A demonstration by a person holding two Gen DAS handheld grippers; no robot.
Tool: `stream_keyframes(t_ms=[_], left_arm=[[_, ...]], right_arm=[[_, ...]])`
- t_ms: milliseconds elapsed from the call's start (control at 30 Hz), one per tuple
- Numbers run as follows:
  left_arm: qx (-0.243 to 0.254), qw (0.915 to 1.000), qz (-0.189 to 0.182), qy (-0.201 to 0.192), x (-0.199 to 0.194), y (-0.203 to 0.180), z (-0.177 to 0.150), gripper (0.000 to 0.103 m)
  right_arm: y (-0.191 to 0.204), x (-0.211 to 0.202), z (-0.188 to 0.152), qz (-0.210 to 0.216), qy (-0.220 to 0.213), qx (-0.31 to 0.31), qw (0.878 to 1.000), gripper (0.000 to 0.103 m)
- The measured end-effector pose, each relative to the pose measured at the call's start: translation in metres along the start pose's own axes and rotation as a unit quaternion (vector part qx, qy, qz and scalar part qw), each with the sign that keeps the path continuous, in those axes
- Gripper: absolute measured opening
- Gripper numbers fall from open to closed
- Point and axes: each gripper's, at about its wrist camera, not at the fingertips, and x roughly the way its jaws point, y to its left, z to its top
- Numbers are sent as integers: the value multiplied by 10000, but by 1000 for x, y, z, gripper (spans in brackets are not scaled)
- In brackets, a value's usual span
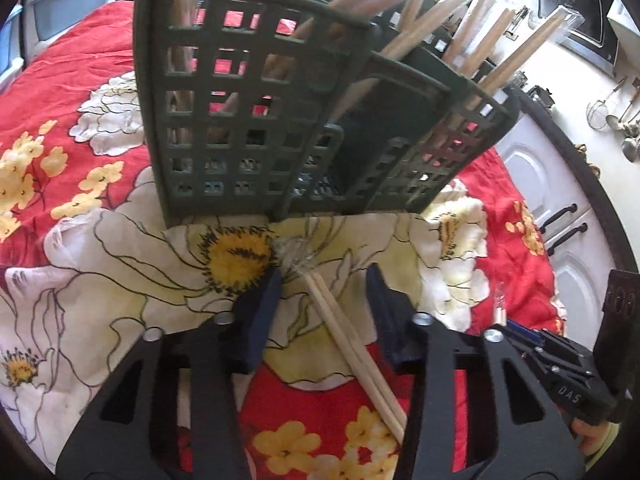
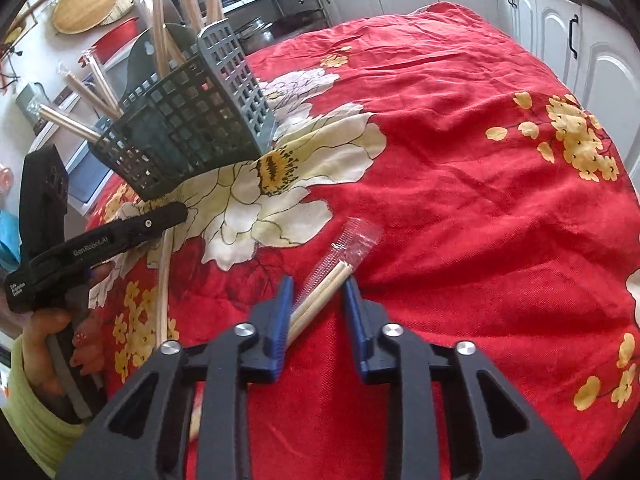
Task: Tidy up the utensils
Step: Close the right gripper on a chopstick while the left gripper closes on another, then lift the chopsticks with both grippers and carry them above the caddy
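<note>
A dark green grid utensil basket (image 1: 256, 120) (image 2: 188, 128) stands on the cloth with several wrapped chopsticks (image 1: 492, 36) sticking out of it. In the left wrist view my left gripper (image 1: 324, 276) straddles a pair of wooden chopsticks (image 1: 348, 348) in a clear sleeve. Its blue pads stand apart on either side and do not press it. My right gripper (image 2: 317, 282) straddles a second sleeved pair of chopsticks (image 2: 324, 292) lying slantwise, with a gap showing at the right pad. The left gripper (image 2: 176, 214) also shows at the left of the right wrist view.
A red floral cloth (image 2: 460, 160) covers the table. White cabinets (image 2: 600, 80) stand beyond its far edge, a microwave (image 1: 572, 12) and hanging ladles (image 1: 624, 120) beside the basket. A hand (image 2: 52, 340) in a yellow-green sleeve holds the left gripper.
</note>
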Motion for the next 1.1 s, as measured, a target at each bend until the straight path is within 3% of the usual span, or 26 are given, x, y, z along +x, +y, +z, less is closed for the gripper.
stream_keyframes(t_ms=[133,533,1100], left_arm=[[-14,10000,65,-4,-1,7,1,18],[-452,9983,-365,-38,-17,33,1,5],[8,9883,-821,-1288,-139,3,21,2]], right_arm=[[-2,0,1,53,-56,91,9999,17],[17,-19,12,533,-314,-87,9980,10],[80,-78,55,1022,-1122,-1063,9827,6]])
